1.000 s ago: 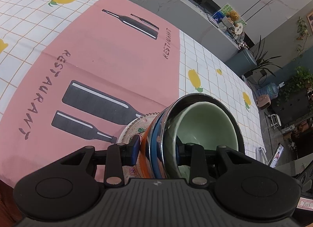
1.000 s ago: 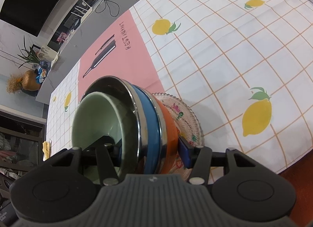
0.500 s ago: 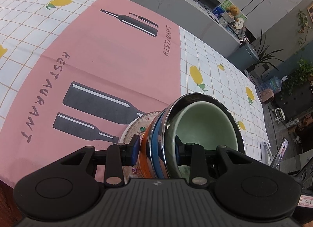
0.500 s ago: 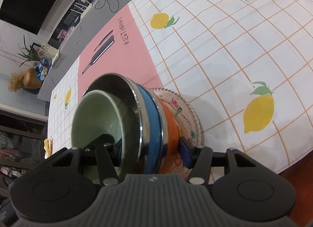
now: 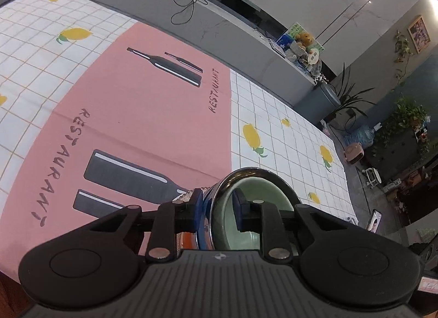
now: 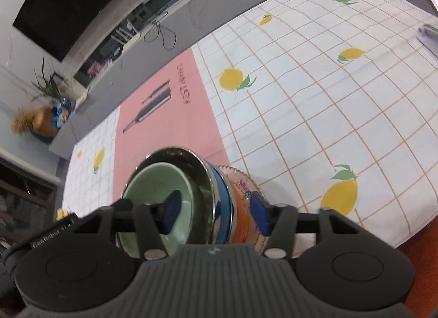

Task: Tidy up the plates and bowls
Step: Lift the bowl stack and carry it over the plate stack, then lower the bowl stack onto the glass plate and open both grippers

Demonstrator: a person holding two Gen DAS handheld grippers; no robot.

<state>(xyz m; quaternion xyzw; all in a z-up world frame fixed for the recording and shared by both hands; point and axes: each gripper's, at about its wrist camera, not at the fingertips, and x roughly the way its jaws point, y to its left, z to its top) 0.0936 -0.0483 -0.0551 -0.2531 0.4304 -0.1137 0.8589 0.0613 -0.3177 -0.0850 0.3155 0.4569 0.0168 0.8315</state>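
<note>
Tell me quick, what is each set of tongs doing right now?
Left tongs: closed on the rims of the nested bowls, having just tightened.
Right tongs: closed across the same stack of bowls and plates, also just tightened.

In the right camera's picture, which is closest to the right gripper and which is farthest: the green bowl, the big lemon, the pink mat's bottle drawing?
1. Green bowl: nearest the right gripper, one finger inside it.
2. Big lemon: on the tablecloth, to the right.
3. Bottle drawing: farthest, up the pink mat.
</note>
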